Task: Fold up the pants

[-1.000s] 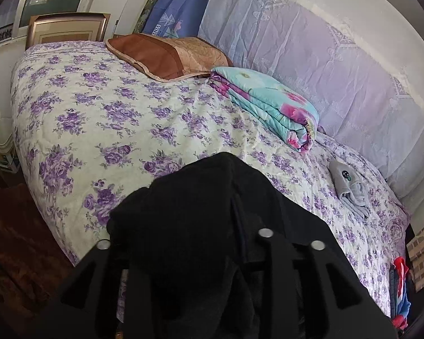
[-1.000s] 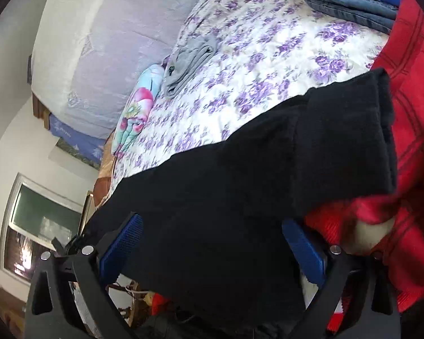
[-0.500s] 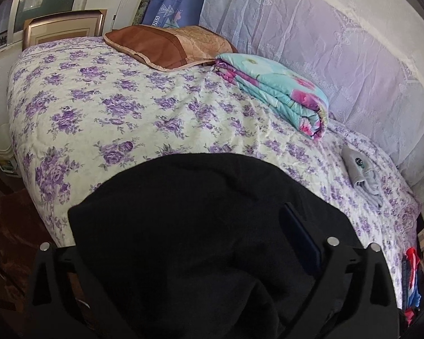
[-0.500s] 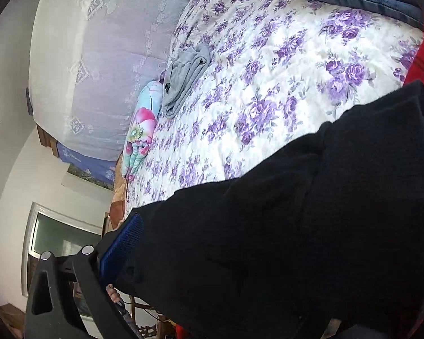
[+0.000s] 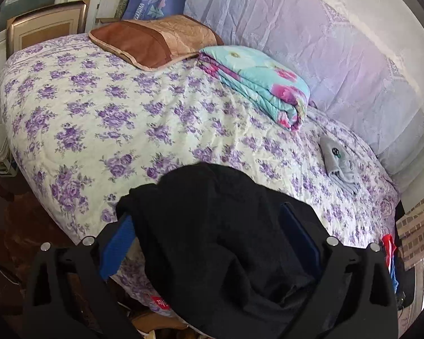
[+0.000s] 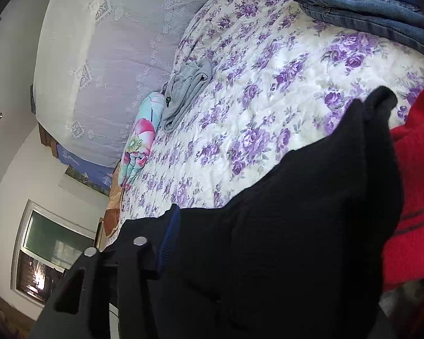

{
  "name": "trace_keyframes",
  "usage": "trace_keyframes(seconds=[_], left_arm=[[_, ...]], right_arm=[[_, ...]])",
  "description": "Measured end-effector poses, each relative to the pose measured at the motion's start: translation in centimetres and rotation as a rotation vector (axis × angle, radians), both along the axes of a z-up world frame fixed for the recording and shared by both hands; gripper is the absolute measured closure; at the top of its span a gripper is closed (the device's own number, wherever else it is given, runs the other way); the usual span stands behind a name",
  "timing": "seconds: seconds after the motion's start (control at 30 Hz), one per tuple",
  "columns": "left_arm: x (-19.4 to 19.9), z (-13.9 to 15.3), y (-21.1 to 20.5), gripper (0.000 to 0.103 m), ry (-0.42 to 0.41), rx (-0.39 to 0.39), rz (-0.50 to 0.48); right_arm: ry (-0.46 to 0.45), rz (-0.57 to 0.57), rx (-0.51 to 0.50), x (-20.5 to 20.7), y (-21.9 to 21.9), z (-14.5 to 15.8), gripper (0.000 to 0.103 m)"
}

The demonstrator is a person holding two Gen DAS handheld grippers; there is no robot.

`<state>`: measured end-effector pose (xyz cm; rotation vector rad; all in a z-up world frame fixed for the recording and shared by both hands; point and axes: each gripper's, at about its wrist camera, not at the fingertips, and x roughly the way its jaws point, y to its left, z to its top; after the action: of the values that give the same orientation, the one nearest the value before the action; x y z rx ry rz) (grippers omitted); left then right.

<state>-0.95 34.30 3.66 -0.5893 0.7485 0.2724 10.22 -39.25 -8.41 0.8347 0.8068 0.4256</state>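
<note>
Draping over the near edge of the purple-flowered bed quilt [image 5: 104, 118]: black fleece pants [image 5: 217, 226], bunching at six o'clock. Standing spread wide around that fabric, not pinching it: left claw [image 5: 209, 231]. Hiding under cloth, state impossible to tell: right claw [image 6: 268, 254]. Lying at two o'clock: folded teal floral blanket [image 5: 257, 84]; at three o'clock, small grey garment [image 5: 337, 163].

Black pants [image 5: 226, 226]; purple-floral white bedspread [image 5: 113, 118].
</note>
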Motion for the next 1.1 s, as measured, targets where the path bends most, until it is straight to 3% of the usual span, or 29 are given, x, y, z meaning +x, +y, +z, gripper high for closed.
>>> trace_keyframes(seconds=[0.1, 0.23, 0.3, 0.33, 0.43, 0.6, 0.63, 0.73, 0.8, 0.87, 0.9, 0.93, 1.0, 1.1], left_arm=[[-2.1, 0.0, -0.4, 0.008, -0.001, 0.041, 0.011], [-5.9, 0.2, 1.3, 0.008, 0.06, 0.181, 0.223], [-6.8, 1.0, 3.0, 0.008, 0.009, 0.146, 0.331], [-6.4, 1.4, 3.7, 0.008, -0.032, 0.104, 0.339], [-0.6, 1.0, 4.3, 0.008, 0.014, 0.059, 0.199], [12.7, -1.8, 1.2, 0.008, 0.238, 0.215, -0.109], [14.4, -3.0, 0.6, 0.008, 0.291, 0.208, -0.159], [16.9, -7.1, -1.6, 0.009, 0.408, 0.075, -0.319], [16.1, -9.2, -4.7, 0.01, 0.455, 0.148, -0.396], [14.4, -10.3, -7.5, 0.018, 0.448, 0.221, -0.413], [13.5, -9.9, -8.3, 0.029, 0.402, 0.253, -0.385], [12.8, -9.3, -8.8, 0.055, 0.371, 0.257, -0.381], [11.5, -7.6, -9.1, 0.089, 0.297, 0.239, -0.356], [11.1, -4.2, -9.1, 0.093, 0.158, 0.244, -0.3]], right_arm=[[0.013, -0.008, 0.014, 0.0, -0.7, -0.8, 0.09], [0.02, 0.021, -0.007, 1.1, -0.2, -0.8, 0.091], [0.029, 0.039, -0.004, 1.9, 0.2, -0.6, 0.091], [0.043, 0.046, 0.009, 2.2, 0.3, -0.7, 0.088], [0.059, 0.044, 0.041, 2.3, 0.3, -0.9, 0.083], [0.076, 0.027, 0.056, 1.5, 0.5, -1.2, 0.067], [0.078, 0.028, 0.053, 1.4, 0.7, -1.3, 0.065], [0.071, 0.043, 0.013, 0.8, 1.5, -1.4, 0.058], [0.066, 0.057, -0.025, 1.1, 2.0, -1.2, 0.055], [0.057, 0.073, -0.06, 1.5, 2.6, -1.1, 0.055], [0.047, 0.085, -0.076, 1.6, 2.9, -0.9, 0.059], [0.027, 0.102, -0.103, 1.6, 3.4, -0.7, 0.066], [0.0, 0.108, -0.124, 1.6, 3.6, -0.4, 0.087], [-0.033, 0.067, -0.089, 1.8, 2.6, 0.3, 0.098]])
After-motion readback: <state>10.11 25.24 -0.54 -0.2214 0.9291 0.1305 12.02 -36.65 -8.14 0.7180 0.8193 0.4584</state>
